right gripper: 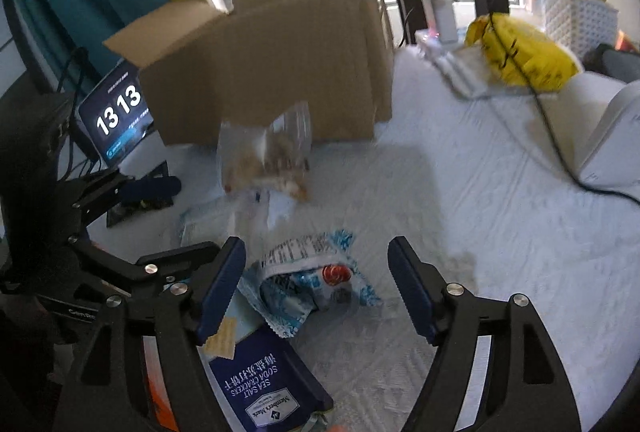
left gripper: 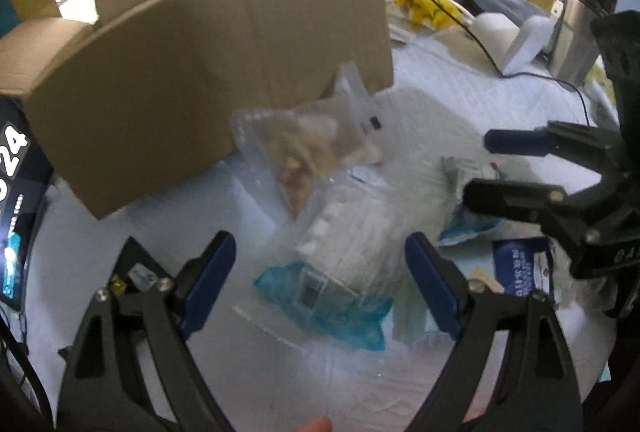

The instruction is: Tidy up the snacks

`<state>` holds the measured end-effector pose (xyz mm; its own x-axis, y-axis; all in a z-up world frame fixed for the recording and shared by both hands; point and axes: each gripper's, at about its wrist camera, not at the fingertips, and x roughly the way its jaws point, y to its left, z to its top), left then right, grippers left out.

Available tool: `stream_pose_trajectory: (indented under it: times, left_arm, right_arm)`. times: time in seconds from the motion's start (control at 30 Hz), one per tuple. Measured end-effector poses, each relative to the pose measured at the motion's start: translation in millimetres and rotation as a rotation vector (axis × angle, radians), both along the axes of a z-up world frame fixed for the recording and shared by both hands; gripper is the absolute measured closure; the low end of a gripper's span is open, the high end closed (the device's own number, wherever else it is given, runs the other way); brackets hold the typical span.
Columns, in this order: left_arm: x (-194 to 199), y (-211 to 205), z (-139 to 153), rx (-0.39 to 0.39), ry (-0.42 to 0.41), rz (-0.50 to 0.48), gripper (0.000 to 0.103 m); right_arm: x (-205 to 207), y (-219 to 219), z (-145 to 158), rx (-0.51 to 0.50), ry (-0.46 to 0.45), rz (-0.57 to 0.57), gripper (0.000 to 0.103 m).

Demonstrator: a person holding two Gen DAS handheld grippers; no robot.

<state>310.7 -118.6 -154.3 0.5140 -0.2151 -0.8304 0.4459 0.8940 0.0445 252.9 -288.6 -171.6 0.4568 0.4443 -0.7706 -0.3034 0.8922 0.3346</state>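
Note:
My left gripper [left gripper: 320, 252] is open over a clear bag of white sweets [left gripper: 352, 232] that lies on a teal wrapper [left gripper: 320, 296]; its pads touch neither. A clear pouch of mixed snacks [left gripper: 304, 148] leans by the open cardboard box [left gripper: 200, 72]. My right gripper [right gripper: 316, 264] is open above a crumpled blue-and-white wrapper [right gripper: 312, 280], which lies between its fingers without being pressed. A navy soda cracker pack [right gripper: 264, 384] lies under its left finger. The snack pouch [right gripper: 264, 156] and box [right gripper: 272, 72] are beyond. Each gripper shows in the other's view: the right gripper [left gripper: 480, 168] and the left gripper [right gripper: 172, 216].
Everything lies on a white quilted sheet [right gripper: 440, 212]. A clock display [right gripper: 116, 112] stands left of the box. At the back right are a yellow bag [right gripper: 524, 52], a black cable [right gripper: 552, 136], a white basket [right gripper: 580, 12] and a metal canister [left gripper: 576, 32].

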Motion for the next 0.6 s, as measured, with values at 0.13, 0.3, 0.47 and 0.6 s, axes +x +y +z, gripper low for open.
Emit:
stream_pose_trajectory:
  times: [0.13, 0.3, 0.47, 0.6]
  left_arm:
    - [3.4, -5.4, -6.4, 0.012, 0.019, -0.02, 0.015]
    - [6.6, -9.3, -13.9, 0.001, 0.061, -0.047, 0.021]
    - [3.7, -11.8, -9.7, 0.001, 0.049, -0.077, 0.036]
    - [-1.1, -14.9, -5.8, -0.001, 0.046, -0.091, 0.047]
  right_arm:
    - [0.1, 8.9, -10.9, -0.03, 0.023, 0.039, 0.026]
    - [-0.3, 11.1, -9.2, -0.042, 0.014, 0.051, 0.03]
    - [-2.2, 12.7, -8.3, -0.07, 0.003, 0.061, 0.046]
    - [-6.5, 9.9, -1.6, -0.076, -0.019, 0.051, 0.048]
